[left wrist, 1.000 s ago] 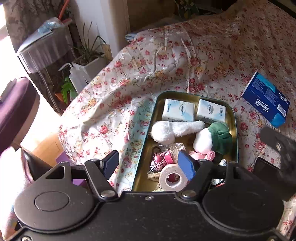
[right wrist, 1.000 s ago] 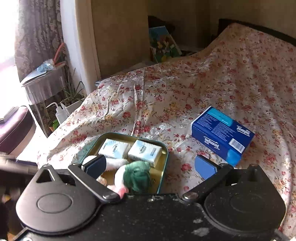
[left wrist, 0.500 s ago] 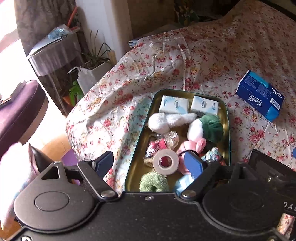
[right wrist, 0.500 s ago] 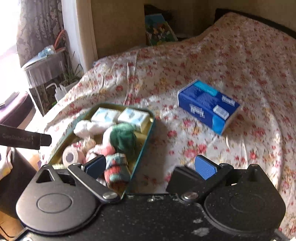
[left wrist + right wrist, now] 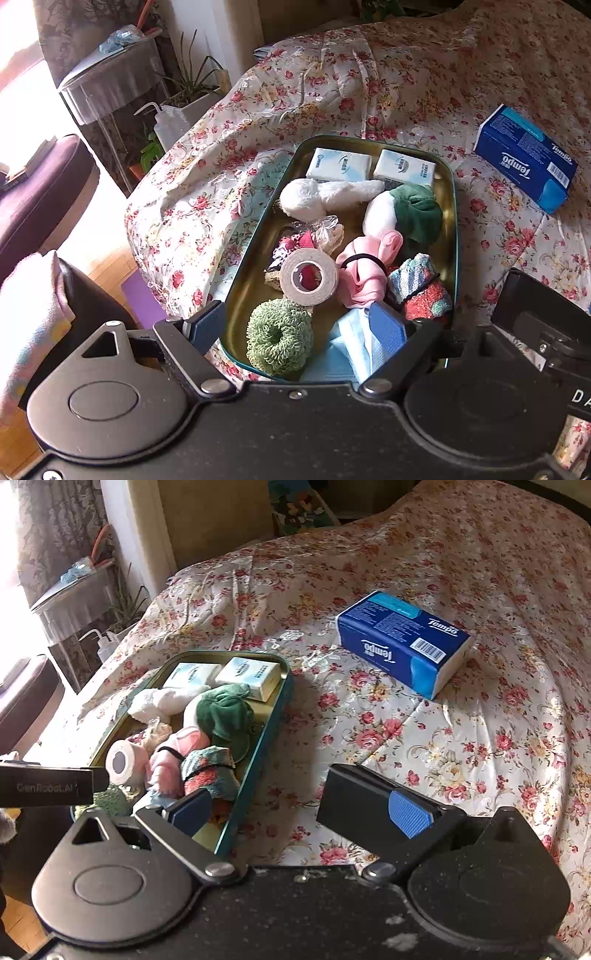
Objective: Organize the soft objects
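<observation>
A gold metal tin (image 5: pixel 451 206) (image 5: pixel 258 760) lies on the floral bedspread. It holds two small tissue packs (image 5: pixel 338 165), a white plush (image 5: pixel 325 197), a green and white plush (image 5: pixel 413 216), a pink scrunchie (image 5: pixel 369 266), a tape roll (image 5: pixel 308 277), a green scrunchie (image 5: pixel 279 334), a knitted piece (image 5: pixel 421 291) and a blue face mask (image 5: pixel 351 347). My left gripper (image 5: pixel 295 328) is open and empty over the tin's near end. My right gripper (image 5: pixel 299 812) is open and empty, to the right of the tin. A blue Tempo tissue pack (image 5: pixel 402 642) (image 5: pixel 524 158) lies on the bed, right of the tin.
The bed's corner drops off at the left, by a purple stool (image 5: pixel 33 199), a small side table (image 5: pixel 110 77) and a potted plant (image 5: pixel 192 99). A dark flat object (image 5: pixel 354 794) lies on the bedspread just ahead of my right gripper.
Both grippers have drawn back and risen, so more of the tin's near end shows. Both stay open. The things in the tin have not moved.
</observation>
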The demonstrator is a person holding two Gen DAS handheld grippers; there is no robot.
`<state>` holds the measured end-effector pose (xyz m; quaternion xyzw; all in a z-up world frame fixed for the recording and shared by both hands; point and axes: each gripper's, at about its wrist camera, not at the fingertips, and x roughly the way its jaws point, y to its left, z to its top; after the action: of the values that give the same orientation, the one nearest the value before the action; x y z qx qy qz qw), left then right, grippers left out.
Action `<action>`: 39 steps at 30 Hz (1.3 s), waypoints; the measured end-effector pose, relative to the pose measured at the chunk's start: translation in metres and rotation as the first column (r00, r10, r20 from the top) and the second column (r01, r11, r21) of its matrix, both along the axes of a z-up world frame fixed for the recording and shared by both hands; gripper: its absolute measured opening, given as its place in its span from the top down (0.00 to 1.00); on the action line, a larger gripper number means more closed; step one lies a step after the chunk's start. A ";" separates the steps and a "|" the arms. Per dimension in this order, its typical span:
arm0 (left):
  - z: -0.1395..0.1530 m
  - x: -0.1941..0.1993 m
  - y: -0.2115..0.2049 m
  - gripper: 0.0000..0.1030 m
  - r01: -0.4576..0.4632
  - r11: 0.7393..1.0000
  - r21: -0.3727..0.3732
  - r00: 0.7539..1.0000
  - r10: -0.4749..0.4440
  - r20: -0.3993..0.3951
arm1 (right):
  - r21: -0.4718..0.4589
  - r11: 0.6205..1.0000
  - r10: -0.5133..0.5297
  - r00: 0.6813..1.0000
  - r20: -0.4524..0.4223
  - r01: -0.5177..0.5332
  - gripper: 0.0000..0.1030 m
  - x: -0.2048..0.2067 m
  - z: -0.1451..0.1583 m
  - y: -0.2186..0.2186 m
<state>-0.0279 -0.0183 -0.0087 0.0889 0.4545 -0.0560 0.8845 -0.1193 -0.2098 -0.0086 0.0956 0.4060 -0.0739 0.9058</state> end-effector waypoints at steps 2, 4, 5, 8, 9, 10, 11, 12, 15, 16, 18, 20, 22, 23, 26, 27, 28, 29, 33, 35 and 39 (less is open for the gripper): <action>-0.002 -0.001 -0.003 0.18 0.007 1.000 0.001 1.000 -0.007 0.000 | 0.003 1.000 -0.003 1.000 -0.005 0.003 0.00 0.000 -0.002 -0.001; -0.004 -0.003 -0.006 0.18 0.026 1.000 0.007 1.000 -0.026 -0.010 | 0.007 1.000 -0.001 1.000 -0.009 0.001 0.00 0.000 -0.004 0.000; -0.006 -0.004 -0.007 0.18 0.029 0.999 0.014 1.000 -0.029 -0.011 | 0.004 1.000 0.000 1.000 -0.010 0.000 0.00 0.000 -0.004 0.000; -0.010 -0.008 -0.011 0.18 0.056 0.998 0.024 0.998 -0.055 -0.019 | -0.013 1.000 0.006 1.000 -0.009 -0.006 0.00 -0.001 -0.004 0.002; -0.011 -0.009 -0.011 0.18 0.058 0.998 0.025 0.998 -0.058 -0.019 | -0.015 1.000 0.010 1.000 -0.009 -0.010 0.00 -0.002 -0.003 0.003; -0.012 -0.010 -0.011 0.18 0.061 0.998 0.027 0.998 -0.061 -0.019 | -0.015 1.000 0.012 1.000 -0.009 -0.012 0.00 -0.002 -0.003 0.004; -0.012 -0.011 -0.011 0.18 0.062 0.998 0.030 0.998 -0.062 -0.019 | -0.015 1.000 0.014 1.000 -0.010 -0.014 0.00 -0.002 -0.004 0.004; -0.013 -0.011 -0.010 0.18 0.060 0.998 0.032 0.998 -0.060 -0.019 | -0.016 1.000 0.015 1.000 -0.011 -0.015 0.00 -0.002 -0.004 0.004; -0.013 -0.010 -0.008 0.18 0.052 0.998 0.031 0.998 -0.051 -0.020 | -0.024 1.000 0.017 1.000 -0.013 -0.017 0.00 -0.002 -0.004 0.005; -0.013 -0.010 -0.007 0.18 0.048 0.998 0.031 0.999 -0.047 -0.020 | -0.024 1.000 0.017 1.000 -0.014 -0.018 0.00 -0.002 -0.005 0.006; -0.012 -0.010 -0.006 0.18 0.043 0.999 0.029 0.999 -0.042 -0.016 | -0.024 1.000 0.018 1.000 -0.018 -0.019 0.00 -0.002 -0.005 0.006; -0.011 -0.010 -0.004 0.18 0.038 0.999 0.025 0.999 -0.038 -0.013 | -0.026 0.999 0.018 1.000 -0.020 -0.019 0.00 -0.002 -0.006 0.006; -0.011 -0.010 -0.004 0.18 0.039 0.999 0.023 0.999 -0.038 -0.015 | -0.028 0.999 0.019 1.000 -0.022 -0.020 0.00 -0.001 -0.007 0.006; -0.011 -0.009 -0.004 0.18 0.041 0.999 0.023 0.999 -0.040 -0.017 | -0.029 0.999 0.019 1.000 -0.023 -0.019 0.00 -0.001 -0.007 0.006; -0.012 -0.010 -0.005 0.18 0.046 0.999 0.021 0.999 -0.045 -0.026 | -0.027 0.999 0.022 0.999 -0.025 -0.023 0.00 -0.001 -0.008 0.006; -0.013 -0.010 -0.005 0.18 0.047 0.999 0.021 0.999 -0.047 -0.028 | -0.028 0.999 0.022 0.999 -0.025 -0.022 0.00 -0.001 -0.008 0.006; -0.013 -0.010 -0.005 0.18 0.048 0.999 0.022 0.998 -0.047 -0.029 | -0.029 0.999 0.022 0.999 -0.026 -0.023 0.00 -0.001 -0.008 0.006; -0.013 -0.010 -0.005 0.18 0.048 0.999 0.023 0.999 -0.047 -0.028 | -0.028 0.999 0.024 0.999 -0.026 -0.024 0.00 -0.001 -0.008 0.006; -0.014 -0.010 -0.006 0.18 0.046 0.999 0.024 0.999 -0.045 -0.030 | -0.027 0.999 0.025 0.999 -0.029 -0.026 0.00 -0.001 -0.009 0.006; -0.015 -0.010 -0.006 0.18 0.047 0.999 0.026 0.998 -0.046 -0.034 | -0.026 0.999 0.027 0.999 -0.030 -0.028 0.00 -0.001 -0.009 0.006; -0.016 -0.010 -0.006 0.18 0.046 0.999 0.026 0.998 -0.045 -0.040 | -0.025 0.999 0.028 0.999 -0.029 -0.029 0.00 -0.001 -0.009 0.005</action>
<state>-0.0379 -0.0248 -0.0245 0.1101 0.4706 -0.0719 0.8725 -0.1199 -0.2048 -0.0180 0.0772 0.4194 -0.0677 0.9020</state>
